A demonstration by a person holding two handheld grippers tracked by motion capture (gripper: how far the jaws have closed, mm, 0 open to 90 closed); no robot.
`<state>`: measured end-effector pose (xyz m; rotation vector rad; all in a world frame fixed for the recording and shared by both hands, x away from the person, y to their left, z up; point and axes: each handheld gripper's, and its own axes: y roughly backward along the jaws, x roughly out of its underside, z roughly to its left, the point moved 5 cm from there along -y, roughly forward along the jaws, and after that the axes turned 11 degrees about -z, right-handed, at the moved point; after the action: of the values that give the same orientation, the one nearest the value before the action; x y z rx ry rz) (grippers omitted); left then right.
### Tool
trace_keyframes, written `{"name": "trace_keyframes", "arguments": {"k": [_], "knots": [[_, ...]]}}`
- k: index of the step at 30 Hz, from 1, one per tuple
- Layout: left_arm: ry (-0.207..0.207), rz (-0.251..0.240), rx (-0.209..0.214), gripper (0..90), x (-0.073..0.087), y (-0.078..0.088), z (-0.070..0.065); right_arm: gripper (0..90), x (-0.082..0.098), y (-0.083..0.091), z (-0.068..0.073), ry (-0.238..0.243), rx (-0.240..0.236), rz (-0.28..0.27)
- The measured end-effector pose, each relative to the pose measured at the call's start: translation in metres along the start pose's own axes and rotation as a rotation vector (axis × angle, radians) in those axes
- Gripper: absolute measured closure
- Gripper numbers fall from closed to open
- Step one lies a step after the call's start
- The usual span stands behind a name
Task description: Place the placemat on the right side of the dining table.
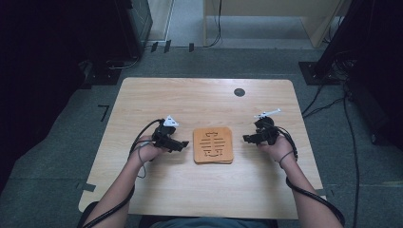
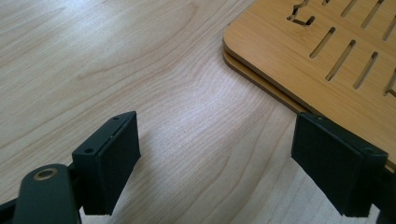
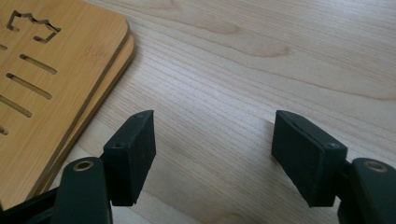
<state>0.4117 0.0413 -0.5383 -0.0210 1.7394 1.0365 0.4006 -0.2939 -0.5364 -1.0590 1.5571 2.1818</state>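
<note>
Bamboo boards (image 1: 213, 145), two stacked with slots cut through, lie at the centre of the tabletop (image 1: 204, 99) in the high view, between the left tool (image 1: 183, 144) and right tool (image 1: 246, 138). Left gripper view: released jaws over bare wood, boards (image 2: 322, 56) upper right. Right gripper view: jaws apart, empty; boards (image 3: 51, 79) upper left.

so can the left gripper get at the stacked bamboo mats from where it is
Probably yes. The left gripper sits beside the stacked bamboo mats with open jaws, one jaw already over the stack's edge in the left gripper view, and bare table between. Nothing blocks it.
</note>
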Motion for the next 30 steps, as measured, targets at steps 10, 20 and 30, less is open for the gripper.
{"name": "trace_keyframes", "arguments": {"k": [10,20,30], "knots": [[0.032,0.011,0.011,14.7,-0.003,0.002,-0.004,30.7,0.0,-0.004,0.009,0.02,-0.011,0.005],[0.026,0.003,0.019,14.7,-0.004,0.004,-0.008,30.7,-0.002,-0.008,0.019,0.035,-0.035,0.004],[0.037,0.0,0.012,14.7,-0.004,0.004,-0.009,30.8,-0.004,-0.013,0.03,0.056,-0.052,0.006]]}}
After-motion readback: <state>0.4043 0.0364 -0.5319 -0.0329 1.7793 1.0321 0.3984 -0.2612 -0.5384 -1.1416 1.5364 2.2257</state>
